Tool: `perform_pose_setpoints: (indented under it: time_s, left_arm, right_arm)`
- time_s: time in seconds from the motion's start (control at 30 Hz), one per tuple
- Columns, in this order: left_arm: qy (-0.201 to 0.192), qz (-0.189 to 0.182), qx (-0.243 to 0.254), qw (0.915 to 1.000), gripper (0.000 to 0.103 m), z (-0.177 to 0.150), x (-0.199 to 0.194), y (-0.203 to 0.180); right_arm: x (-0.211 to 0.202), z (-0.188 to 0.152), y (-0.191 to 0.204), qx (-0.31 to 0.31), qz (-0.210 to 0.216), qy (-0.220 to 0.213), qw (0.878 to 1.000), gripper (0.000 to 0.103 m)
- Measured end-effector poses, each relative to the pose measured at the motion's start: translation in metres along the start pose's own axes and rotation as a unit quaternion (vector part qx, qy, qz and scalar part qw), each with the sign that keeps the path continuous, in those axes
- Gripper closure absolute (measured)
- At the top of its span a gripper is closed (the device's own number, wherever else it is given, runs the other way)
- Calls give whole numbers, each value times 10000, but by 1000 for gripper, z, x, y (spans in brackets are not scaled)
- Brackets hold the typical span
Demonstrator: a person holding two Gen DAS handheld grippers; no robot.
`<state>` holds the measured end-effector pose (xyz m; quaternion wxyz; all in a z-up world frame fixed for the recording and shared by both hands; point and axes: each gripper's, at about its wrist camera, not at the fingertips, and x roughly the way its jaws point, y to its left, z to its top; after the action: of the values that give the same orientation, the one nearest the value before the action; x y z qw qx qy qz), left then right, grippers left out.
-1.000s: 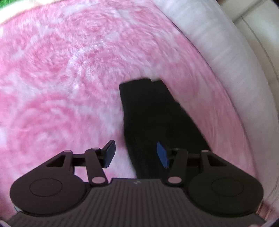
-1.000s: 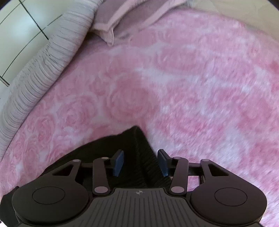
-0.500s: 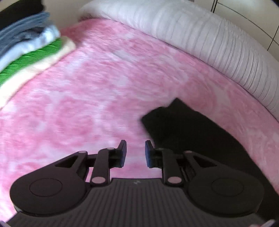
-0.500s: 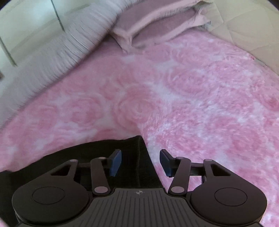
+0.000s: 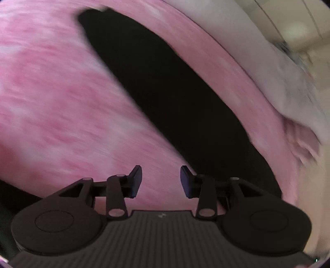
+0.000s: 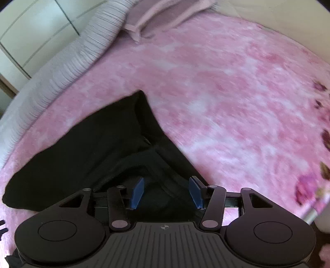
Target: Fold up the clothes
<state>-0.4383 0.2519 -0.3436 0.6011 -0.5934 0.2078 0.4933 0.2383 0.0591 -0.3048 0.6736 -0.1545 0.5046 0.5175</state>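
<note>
A black garment (image 5: 165,86) lies flat on the pink rose-patterned bedspread (image 5: 51,103), a long strip running from top left to lower right in the blurred left wrist view. My left gripper (image 5: 161,181) is open and empty above the pink spread, just left of the garment's near edge. In the right wrist view the same black garment (image 6: 92,140) lies with a pointed corner toward the pillows. My right gripper (image 6: 166,193) is open, its blue pads (image 6: 137,192) held over the garment's near folds, holding nothing.
A white ribbed bolster (image 6: 68,59) runs along the bed's far edge, also seen in the left wrist view (image 5: 257,55). Pink pillows (image 6: 156,14) lie at the head. Pale cabinet doors (image 6: 31,33) stand behind. A dark floral print (image 6: 321,132) marks the spread's right edge.
Both grippers pulled back and swung. The left, narrower half a second ago, has opened wider and now looks along the garment's length. The right shows more of the garment, which looks spread out longer.
</note>
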Motion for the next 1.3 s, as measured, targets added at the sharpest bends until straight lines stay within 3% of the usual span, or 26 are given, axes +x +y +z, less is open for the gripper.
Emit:
perform_pose_setpoints:
  time_s: [0.13,0.3,0.43,0.5,0.6,0.77,0.93,1.13,1.2,1.3]
  left_arm:
    - [407,-429,915,9940,68,-17,39,-78]
    - [771,-577,2293,9686,68,-41,93,-190]
    - [1332,-802,2846,9459,67,-69,134,-273]
    - [1578,-804,3071,9350,66,-84,151,-306]
    - [1634,-571,3146,9333,66,-103,165,-321]
    - [1348,-139,2520,9582,66,-103,150,-294]
    - [792,219,2053,9753,66,-87,133,-272]
    - [474,281,1700,9839,66,-78,124,-260]
    - [399,312,1594,9859,66,-78,115,-251]
    - [234,366,1444,9886,66,-78,103,-238]
  right_arm:
    - [15,19,5,-452,317,15,9985,54]
    - [31,28,-12,-909,573,427,9933,58]
    - [35,22,-41,-1022,766,810,9885,60]
    - [36,20,-50,-1029,936,883,9863,69]
    - [37,24,-56,-1168,1170,847,9826,74]
    - [55,52,-58,-1155,1673,720,9765,74]
    - [103,97,-35,-1107,2244,903,9640,73]
    - [180,143,-7,-608,2408,1331,9595,76]
    - [190,158,-2,-545,2565,1236,9571,95]
    - [174,172,14,-1109,2724,768,9527,98]
